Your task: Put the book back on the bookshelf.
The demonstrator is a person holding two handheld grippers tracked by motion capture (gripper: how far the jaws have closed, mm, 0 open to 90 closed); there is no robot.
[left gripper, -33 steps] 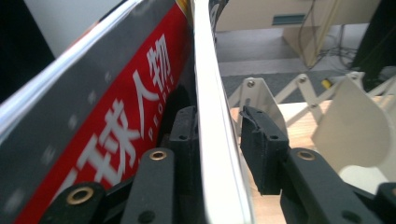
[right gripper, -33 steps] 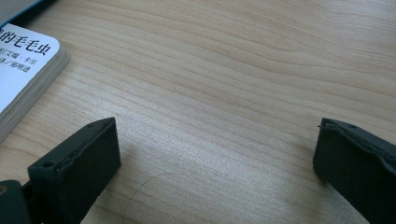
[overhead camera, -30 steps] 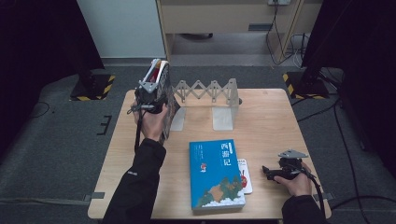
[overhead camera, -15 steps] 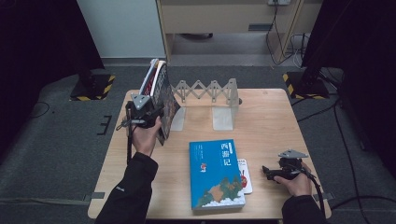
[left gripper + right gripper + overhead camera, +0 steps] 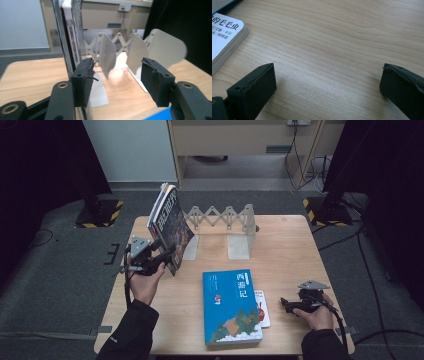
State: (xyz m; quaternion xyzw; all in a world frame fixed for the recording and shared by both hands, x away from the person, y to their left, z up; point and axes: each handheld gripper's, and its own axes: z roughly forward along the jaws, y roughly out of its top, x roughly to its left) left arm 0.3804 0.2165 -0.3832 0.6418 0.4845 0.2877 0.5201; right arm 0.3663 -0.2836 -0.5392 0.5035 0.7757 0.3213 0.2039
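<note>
Two or three thin books (image 5: 169,227) stand tilted at the left end of a grey folding rack (image 5: 222,217). My left gripper (image 5: 162,257) sits low in front of them; its jaws have just been opening and nothing lies between them. In the left gripper view the books' edge (image 5: 68,37) rises just outside the left jaw, and the rack's plates (image 5: 107,53) show through the gripper's (image 5: 117,72) gap. My right gripper (image 5: 287,304) rests open over bare wood at the near right, its jaws (image 5: 327,80) wide apart beside a small white book (image 5: 224,37).
A large blue book (image 5: 231,305) lies flat at the table's near middle, partly on top of the small white book (image 5: 262,307). The wooden table (image 5: 285,250) is bare to the right of the rack. Dark floor with cables surrounds it.
My left gripper has let go of the standing books, spread its jaws, and drawn back down and left toward the person. The books stay leaning at the rack's left end. The right hand has not moved.
</note>
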